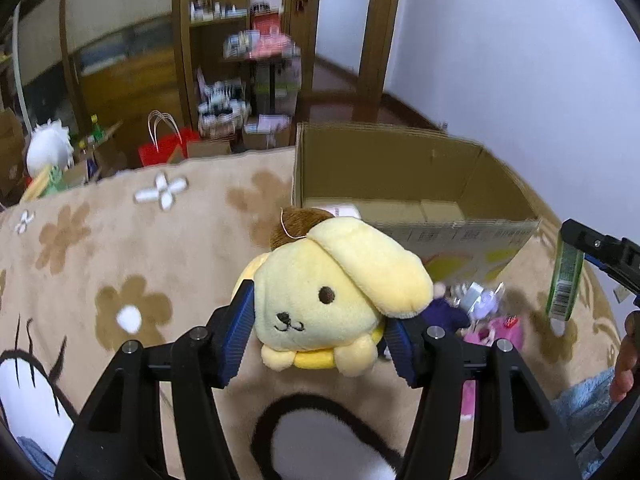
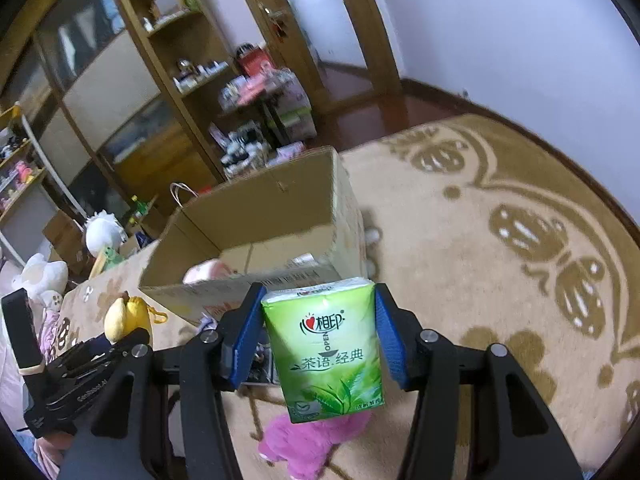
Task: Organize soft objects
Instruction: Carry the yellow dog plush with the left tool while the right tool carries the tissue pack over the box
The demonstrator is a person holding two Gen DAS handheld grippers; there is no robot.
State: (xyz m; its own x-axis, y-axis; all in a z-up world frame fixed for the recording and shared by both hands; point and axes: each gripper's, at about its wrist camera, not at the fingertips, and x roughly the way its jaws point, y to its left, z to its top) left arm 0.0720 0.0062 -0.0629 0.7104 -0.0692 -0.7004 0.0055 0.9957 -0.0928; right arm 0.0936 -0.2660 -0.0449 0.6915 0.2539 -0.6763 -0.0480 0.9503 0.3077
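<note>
A yellow dog plush point(image 1: 320, 292) with a brown cap hangs above the beige flowered blanket point(image 1: 120, 240). My left gripper point(image 1: 320, 322) is shut on it, the blue pads pressing into both its sides. My right gripper point(image 2: 320, 320) is shut on a green pack of tissues point(image 2: 328, 352), held upright in the air. Just beyond both stands an open cardboard box point(image 1: 400, 168), with something pink point(image 2: 208, 270) lying inside it. In the right wrist view the plush point(image 2: 124, 316) shows at the lower left. In the left wrist view the tissue pack point(image 1: 564, 284) hangs at the far right.
Below the tissue pack lies a pink plush point(image 2: 308, 444), with small purple and pink toys point(image 1: 484, 308) by the box's near wall. Wooden shelves, a red bag point(image 1: 164, 148) and a white plush point(image 1: 48, 148) stand behind the blanket. A beige patterned carpet point(image 2: 500, 260) stretches to the right.
</note>
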